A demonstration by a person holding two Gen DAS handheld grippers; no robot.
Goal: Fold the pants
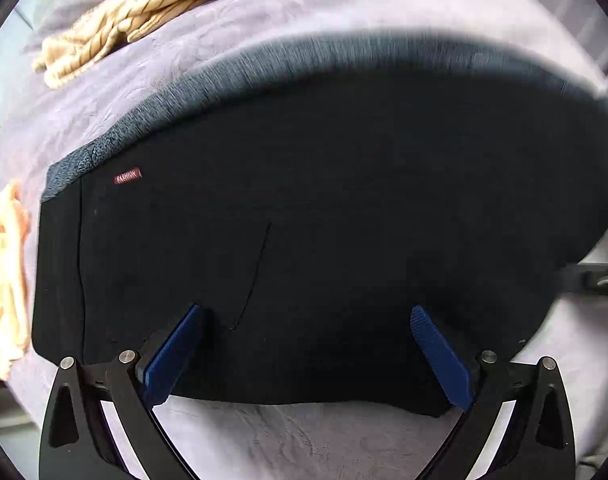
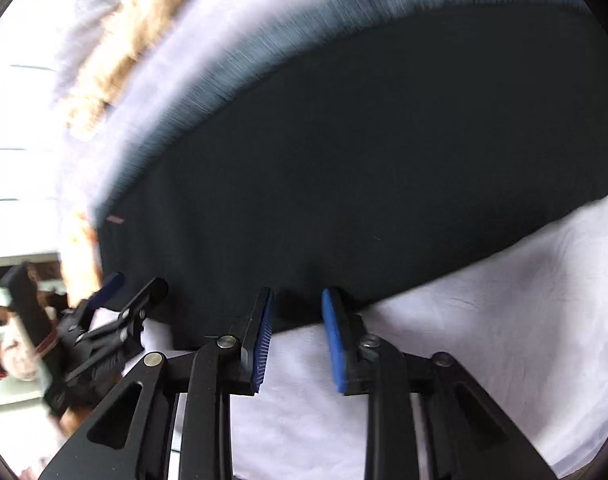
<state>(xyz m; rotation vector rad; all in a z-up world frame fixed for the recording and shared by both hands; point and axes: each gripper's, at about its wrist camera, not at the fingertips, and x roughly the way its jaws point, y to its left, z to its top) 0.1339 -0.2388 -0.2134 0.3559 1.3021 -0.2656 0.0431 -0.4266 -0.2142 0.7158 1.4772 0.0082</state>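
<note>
Black fabric pants (image 1: pixel 304 220) w/ a ribbed dark-grey waistband (image 1: pixel 263 68) lie flat on a bed covered by a lilac textured bedspread (image 1: pixel 287 436). In the left wrist view the long axis runs left-right across the frame; waistband edge is the far side, near edge faces the camera. A small red "FASHION" label (image 1: pixel 127 177) sits at the far-left corner just below the waistband. Thin seam line runs down the middle-left of the cloth.

Left tongs (image 1: pixel 306 356) are spread wide, blue pads over the near edge of the pants, nothing pinched between them. Right tongs (image 2: pixel 296 340) are partly spread, a clear gap between the blue pads (image 2: pixel 263 340); tips sit at the near edge of the pants (image 2: pixel 364 160), where cloth meets bedspread (image 2: pixel 484 340). No cloth visibly gripped.

In the right wrist view the pants run diagonally, lower-left to upper-right, waistband (image 2: pixel 304 28) along the far upper side; much motion blur. Left tongs (image 2: pixel 133 286) show at lower left, at the pants' near corner.

A crumpled beige striped garment (image 1: pixel 143 4) lies on the bedspread beyond the waistband, apart from the pants. A peach-coloured cloth (image 1: pixel 3 280) sits at the left edge, near the pants' left end
</note>
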